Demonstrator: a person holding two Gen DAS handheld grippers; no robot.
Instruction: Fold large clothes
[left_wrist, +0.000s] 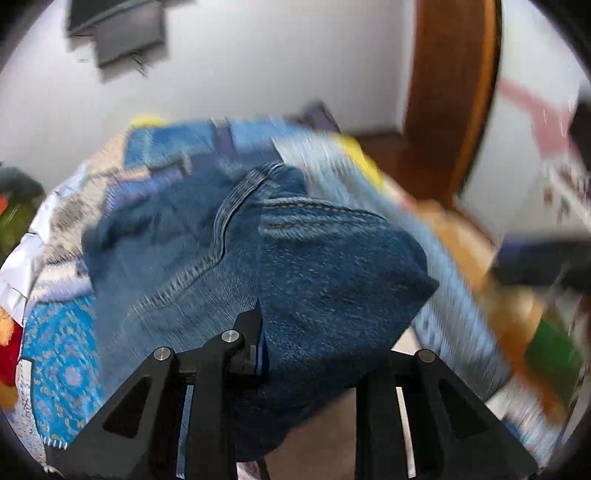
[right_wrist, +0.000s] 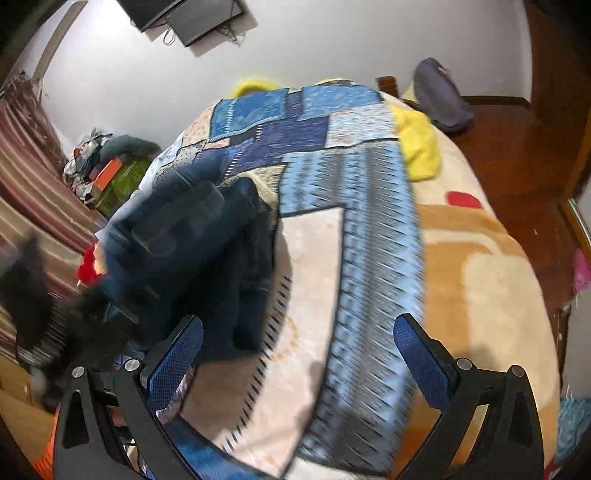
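Note:
A pair of blue denim jeans (left_wrist: 295, 251) hangs bunched from my left gripper (left_wrist: 280, 332), which is shut on the fabric; its right finger is hidden under the cloth. In the right wrist view the jeans (right_wrist: 192, 236) show as a dark blurred bundle at the left, lifted over the bed, with the left gripper behind them. My right gripper (right_wrist: 299, 339) is open and empty, its blue-padded fingers (right_wrist: 181, 354) spread over the patchwork quilt (right_wrist: 369, 229).
The bed carries a blue patchwork quilt (left_wrist: 59, 354) and a beige-orange blanket (right_wrist: 480, 280). A yellow cloth (right_wrist: 421, 147) and a purple bag (right_wrist: 439, 96) lie at the far end. Clutter (right_wrist: 107, 166) sits left of the bed. Wooden floor (right_wrist: 517, 155) lies to the right.

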